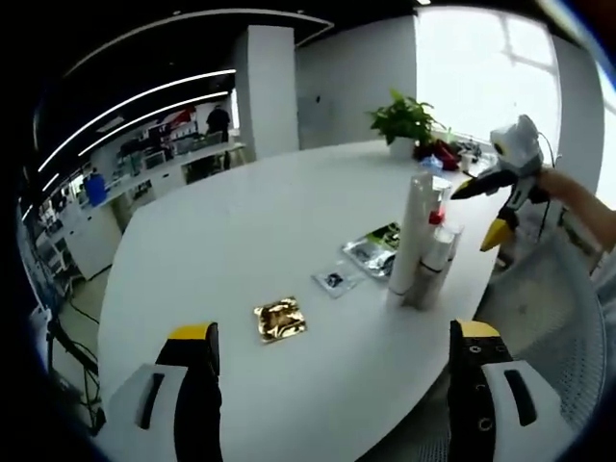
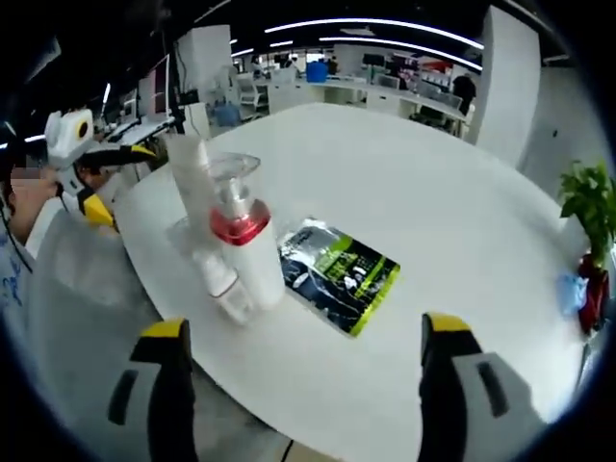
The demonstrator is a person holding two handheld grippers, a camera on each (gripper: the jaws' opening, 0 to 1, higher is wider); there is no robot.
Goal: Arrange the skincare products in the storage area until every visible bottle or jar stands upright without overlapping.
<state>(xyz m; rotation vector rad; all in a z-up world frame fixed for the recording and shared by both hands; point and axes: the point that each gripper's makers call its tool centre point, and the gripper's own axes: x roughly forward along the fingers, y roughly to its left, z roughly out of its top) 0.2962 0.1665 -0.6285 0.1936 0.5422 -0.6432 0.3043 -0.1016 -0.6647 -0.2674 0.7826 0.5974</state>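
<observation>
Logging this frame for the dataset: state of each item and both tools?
Tall white tube: upright at table edge.
Pump bottle with red collar: upright, clear cap on.
Small bottle: upright, against the pump bottle.
Green packet: flat.
Silver packet: flat.
Gold packet: flat.
Small clear packet: flat.
Left tool: open, empty.
Right tool: open, empty.
</observation>
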